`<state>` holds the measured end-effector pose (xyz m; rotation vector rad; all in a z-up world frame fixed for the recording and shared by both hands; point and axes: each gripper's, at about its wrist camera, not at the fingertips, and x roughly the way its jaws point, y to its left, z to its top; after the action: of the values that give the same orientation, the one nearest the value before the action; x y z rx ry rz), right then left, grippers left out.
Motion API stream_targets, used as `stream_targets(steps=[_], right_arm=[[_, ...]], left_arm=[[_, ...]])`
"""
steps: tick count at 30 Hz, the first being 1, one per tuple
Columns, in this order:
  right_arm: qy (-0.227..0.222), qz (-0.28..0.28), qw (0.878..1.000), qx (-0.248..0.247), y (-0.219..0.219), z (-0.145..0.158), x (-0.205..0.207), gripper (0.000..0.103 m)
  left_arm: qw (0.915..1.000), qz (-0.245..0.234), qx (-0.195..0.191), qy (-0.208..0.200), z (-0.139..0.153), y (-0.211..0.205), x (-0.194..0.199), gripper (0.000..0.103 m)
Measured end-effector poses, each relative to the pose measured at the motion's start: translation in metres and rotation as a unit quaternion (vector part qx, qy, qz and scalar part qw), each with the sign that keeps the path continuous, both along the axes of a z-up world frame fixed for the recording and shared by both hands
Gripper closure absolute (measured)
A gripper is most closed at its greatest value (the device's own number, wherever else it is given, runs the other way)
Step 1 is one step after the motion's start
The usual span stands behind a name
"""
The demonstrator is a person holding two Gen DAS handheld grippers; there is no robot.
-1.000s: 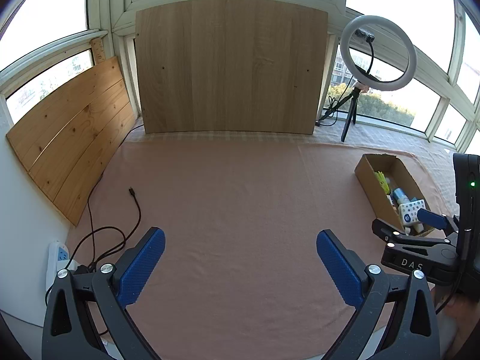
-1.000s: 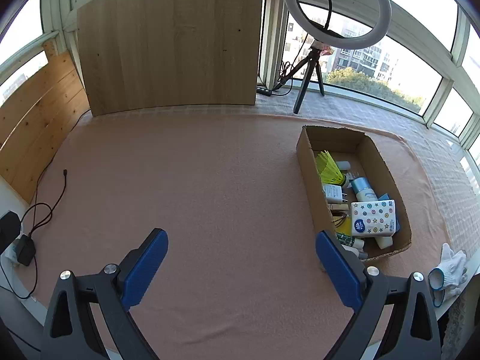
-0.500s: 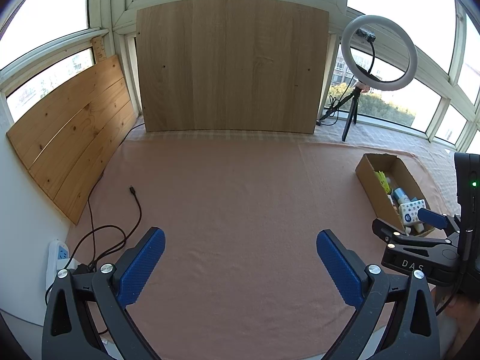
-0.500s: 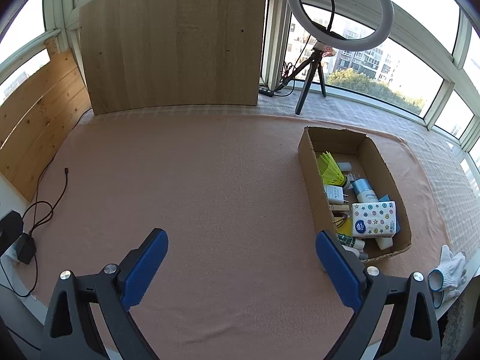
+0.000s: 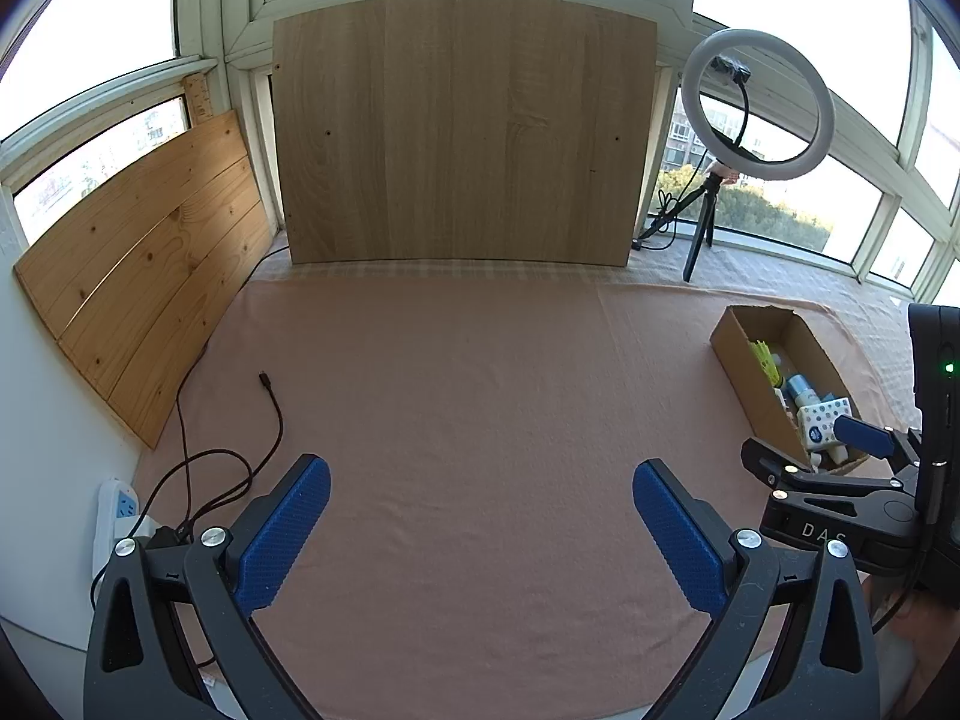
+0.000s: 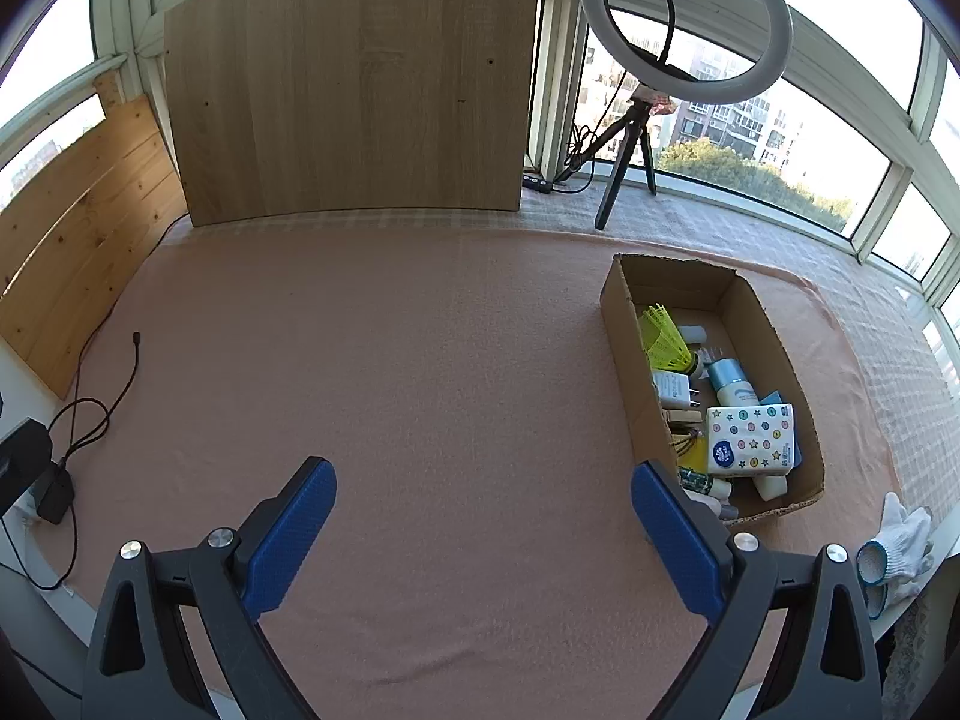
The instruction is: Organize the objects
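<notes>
A cardboard box (image 6: 624,336) lies on the right of the pink cloth (image 6: 420,360). It holds a yellow shuttlecock (image 6: 663,345), a white charger (image 6: 673,390), a pale blue bottle (image 6: 729,381) and a star-printed tissue pack (image 6: 750,439). My right gripper (image 6: 480,510) is open above the cloth, left of the box, with nothing between its fingers. My left gripper (image 5: 480,510) is also open over bare cloth. In the left wrist view the box (image 5: 744,372) sits far right, partly behind the other gripper's body (image 5: 840,510).
A wooden board (image 5: 462,132) leans at the back and a slatted panel (image 5: 144,264) at the left. A ring light on a tripod (image 6: 684,30) stands back right. A black cable (image 5: 270,414) and power strip (image 5: 117,510) lie at left. White gloves (image 6: 894,540) rest at the right edge.
Both views shift very slightly, as if the grippers drew back a little. The objects in the box have not moved and both grippers stay open.
</notes>
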<state>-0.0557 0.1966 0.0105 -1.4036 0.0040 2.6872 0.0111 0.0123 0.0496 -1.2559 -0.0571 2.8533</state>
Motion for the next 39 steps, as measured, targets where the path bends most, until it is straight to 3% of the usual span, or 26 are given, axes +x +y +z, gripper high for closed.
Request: stream_targets(steps=[39], right_arm=[[0.000,0.016,1.000,0.001,-0.009,0.003,0.009,0.006]], left_arm=[[1.0000,0.009,-0.001,-0.003,0.000,-0.011,0.014,0.001]])
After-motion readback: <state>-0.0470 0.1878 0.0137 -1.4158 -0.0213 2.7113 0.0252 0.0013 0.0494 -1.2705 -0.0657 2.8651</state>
